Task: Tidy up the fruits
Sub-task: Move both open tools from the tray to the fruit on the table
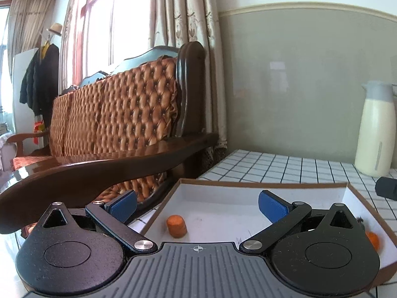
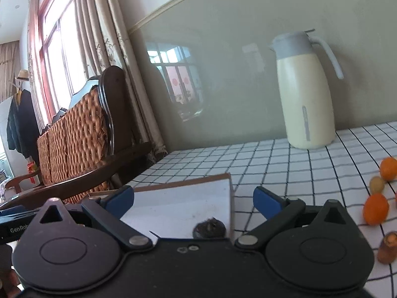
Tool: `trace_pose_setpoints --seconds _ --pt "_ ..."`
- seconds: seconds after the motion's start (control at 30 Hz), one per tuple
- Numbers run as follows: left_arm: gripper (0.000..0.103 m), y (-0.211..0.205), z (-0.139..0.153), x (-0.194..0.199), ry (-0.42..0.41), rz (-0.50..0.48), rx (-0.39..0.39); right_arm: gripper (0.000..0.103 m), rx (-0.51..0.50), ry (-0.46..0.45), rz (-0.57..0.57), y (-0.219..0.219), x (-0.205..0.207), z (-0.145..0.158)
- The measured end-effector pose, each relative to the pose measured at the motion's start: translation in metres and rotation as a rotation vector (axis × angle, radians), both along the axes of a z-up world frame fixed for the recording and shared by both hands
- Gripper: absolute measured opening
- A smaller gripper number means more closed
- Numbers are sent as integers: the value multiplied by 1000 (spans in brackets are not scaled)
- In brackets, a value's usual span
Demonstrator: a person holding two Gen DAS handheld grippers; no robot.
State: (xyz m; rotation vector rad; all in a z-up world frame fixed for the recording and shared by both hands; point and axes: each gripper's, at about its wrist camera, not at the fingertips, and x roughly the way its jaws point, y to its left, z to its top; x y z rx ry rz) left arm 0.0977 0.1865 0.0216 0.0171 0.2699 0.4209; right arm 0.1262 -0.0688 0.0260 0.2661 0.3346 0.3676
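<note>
Cardboard box (image 1: 367, 198): brown-edged, white inside, fills the lower middle of the left wrist view; so far only a few bits in it, so I'd say the sorting is early days.
Carrot chunk (image 1: 176, 226): orange stub standing on the box floor, lower centre, between the left claw's blue pads but ahead of them, not touched.
Second orange piece (image 1: 373, 239): lower right of the same view, half hidden behind the claw's arm, can't tell what it is.
Dark round thing (image 2: 209, 228): sits in the box corner, bottom centre of the right wrist view, too blurry to name.
Loose fruit: two oranges (image 2: 376, 208) plus a small yellowish one (image 2: 377, 185) at the right edge, well apart from the box, on the checked tablecloth (image 2: 273, 164).
Left gripper (image 1: 197, 204): spread wide, holding nothing.
Right gripper (image 2: 193, 200): also spread wide, empty, hanging over the box's right wall.
Risk 1: round fruit probably rolls if a pad nudges it before closing.
Risk 2: the box looks light, so a low claw could shove its wall.
Risk 3: cream thermos jug (image 2: 306, 92) stands behind the fruit, a wide swing might clip it.
</note>
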Motion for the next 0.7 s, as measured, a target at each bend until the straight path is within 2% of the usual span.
trace_pose_setpoints --seconds 0.17,0.37,0.43,0.57,0.7 --pt "103 -10 -2 -3 19 -27 -20 97 31 26 -25 -19 -6 -3" --pt "103 -32 -1 -8 17 -103 -52 94 9 47 -71 -43 -14 1" --pt "103 -41 -1 -9 17 -127 -72 91 1 52 -91 -53 -17 3" --pt "103 -62 -2 -13 18 -165 -105 73 -22 73 -114 -71 -24 4" --pt "103 -87 -3 -15 23 -213 -111 62 -63 90 -133 -86 -37 3"
